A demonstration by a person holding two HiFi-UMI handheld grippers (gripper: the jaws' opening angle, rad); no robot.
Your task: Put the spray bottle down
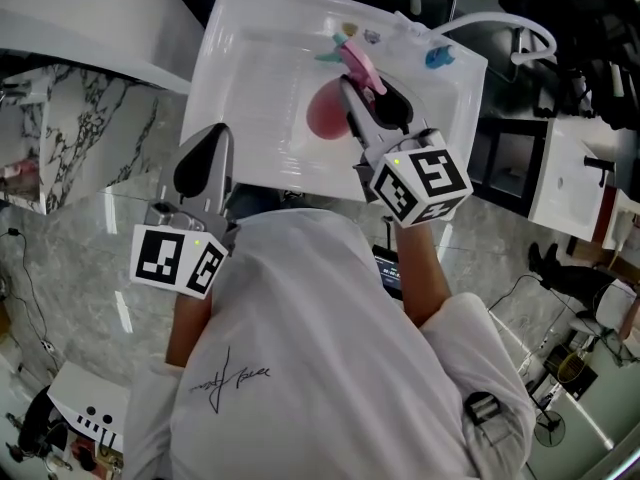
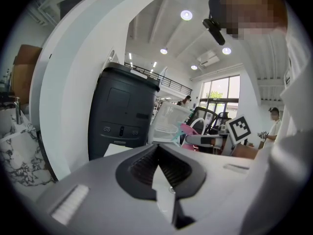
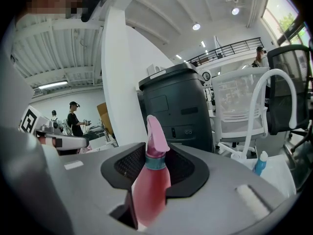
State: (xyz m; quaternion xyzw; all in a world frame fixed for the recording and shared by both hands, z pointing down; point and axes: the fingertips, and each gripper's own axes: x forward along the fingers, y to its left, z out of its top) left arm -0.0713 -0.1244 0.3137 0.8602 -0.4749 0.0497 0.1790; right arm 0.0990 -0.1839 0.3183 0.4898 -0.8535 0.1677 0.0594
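A pink spray bottle (image 1: pixel 325 113) with a teal collar and a pink trigger head hangs over the white basin (image 1: pixel 250 88), its body upright between the jaws in the right gripper view (image 3: pixel 151 180). My right gripper (image 1: pixel 365 93) is shut on the bottle's body, and its pads (image 3: pixel 183 168) press the bottle from both sides. My left gripper (image 1: pixel 210 153) hovers at the basin's near left edge with nothing in it. In the left gripper view its tips (image 2: pixel 157 148) meet, and the pink bottle (image 2: pixel 188 131) shows far off to the right.
A small blue-capped bottle (image 1: pixel 438 58) and a teal item (image 1: pixel 335 53) lie at the basin's far side. A white curved tube (image 1: pixel 500 23) arches at the far right. A dark bin (image 3: pixel 178 106) and a white chair (image 3: pixel 239 106) stand beyond.
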